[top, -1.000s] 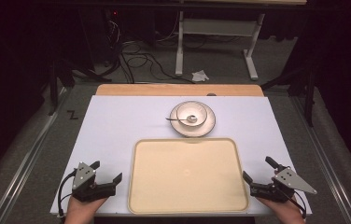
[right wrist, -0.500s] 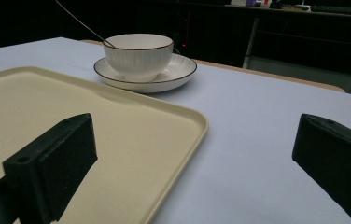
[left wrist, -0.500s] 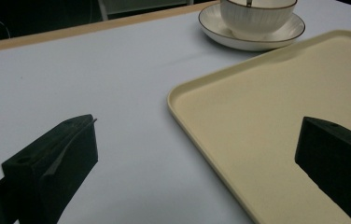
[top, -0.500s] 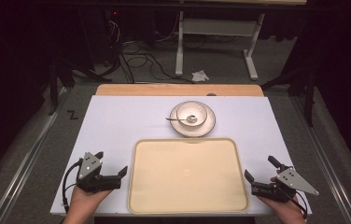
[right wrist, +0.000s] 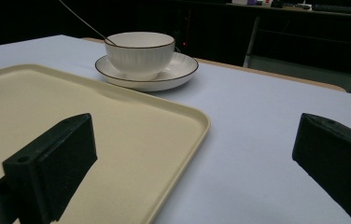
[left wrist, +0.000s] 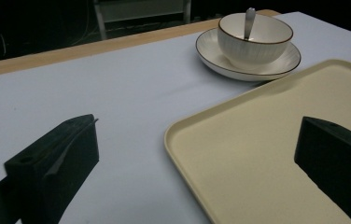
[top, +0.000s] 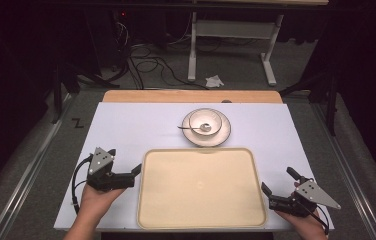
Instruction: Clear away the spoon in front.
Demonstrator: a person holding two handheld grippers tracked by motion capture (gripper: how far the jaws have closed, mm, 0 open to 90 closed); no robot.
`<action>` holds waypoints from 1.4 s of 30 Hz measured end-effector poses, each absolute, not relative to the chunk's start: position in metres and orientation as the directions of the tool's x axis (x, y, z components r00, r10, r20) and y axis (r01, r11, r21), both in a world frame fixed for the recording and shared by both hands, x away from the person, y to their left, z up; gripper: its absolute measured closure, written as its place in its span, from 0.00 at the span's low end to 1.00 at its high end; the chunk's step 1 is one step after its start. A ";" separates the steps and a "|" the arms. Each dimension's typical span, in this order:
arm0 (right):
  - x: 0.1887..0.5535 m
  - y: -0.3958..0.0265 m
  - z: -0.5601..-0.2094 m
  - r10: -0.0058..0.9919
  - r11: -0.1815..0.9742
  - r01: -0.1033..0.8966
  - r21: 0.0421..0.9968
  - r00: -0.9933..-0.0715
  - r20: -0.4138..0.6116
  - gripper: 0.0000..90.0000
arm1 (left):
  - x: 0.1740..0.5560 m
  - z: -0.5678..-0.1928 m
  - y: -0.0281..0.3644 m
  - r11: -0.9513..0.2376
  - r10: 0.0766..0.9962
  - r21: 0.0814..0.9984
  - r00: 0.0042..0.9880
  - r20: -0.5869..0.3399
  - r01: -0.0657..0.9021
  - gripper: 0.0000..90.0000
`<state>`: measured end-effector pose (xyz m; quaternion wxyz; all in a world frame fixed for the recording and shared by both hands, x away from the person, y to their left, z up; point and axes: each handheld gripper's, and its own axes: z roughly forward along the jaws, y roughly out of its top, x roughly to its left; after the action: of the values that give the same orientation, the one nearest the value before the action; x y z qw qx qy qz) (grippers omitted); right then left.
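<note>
A cream tray (top: 201,187) lies at the near middle of the white table (top: 126,130). Just beyond it a white bowl (top: 205,121) with a spoon (top: 196,127) in it stands on a saucer (top: 225,134). My left gripper (top: 135,175) is at the tray's left edge, open. In the left gripper view its jaws straddle the tray's rim (left wrist: 173,135), one over the table, one over the tray (left wrist: 267,154). My right gripper (top: 267,196) is open at the tray's right edge, with the rim (right wrist: 201,126) between its jaws. Neither holds anything.
A wooden strip (top: 191,96) runs along the table's far edge. Beyond it the dark floor holds cables (top: 151,65), a crumpled white scrap (top: 214,80) and a white desk frame (top: 231,35). Bare table surface lies on both sides of the bowl.
My left gripper has moved forward and right, up to the tray's left edge. The right gripper has barely shifted. Tray and bowl have stayed put.
</note>
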<state>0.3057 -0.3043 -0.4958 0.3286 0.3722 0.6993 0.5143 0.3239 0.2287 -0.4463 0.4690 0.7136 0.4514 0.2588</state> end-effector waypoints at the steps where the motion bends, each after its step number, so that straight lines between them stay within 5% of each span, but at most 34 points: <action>1: 0.306 -0.304 -0.496 0.859 0.194 0.183 0.964 -0.507 -0.077 0.00 | 0.324 -0.446 0.229 -0.153 0.887 0.903 0.459 -0.054 0.401 0.04; 42: 0.307 -0.302 -0.501 0.852 0.196 0.209 0.958 -0.520 -0.060 0.00 | 0.394 -0.429 0.183 -0.066 0.863 0.897 0.476 -0.169 0.437 0.06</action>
<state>0.3073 -0.3021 -0.5005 0.3143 0.3755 0.7064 0.5110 0.3943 0.1826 -0.4287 0.5004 0.6981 0.4656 0.2130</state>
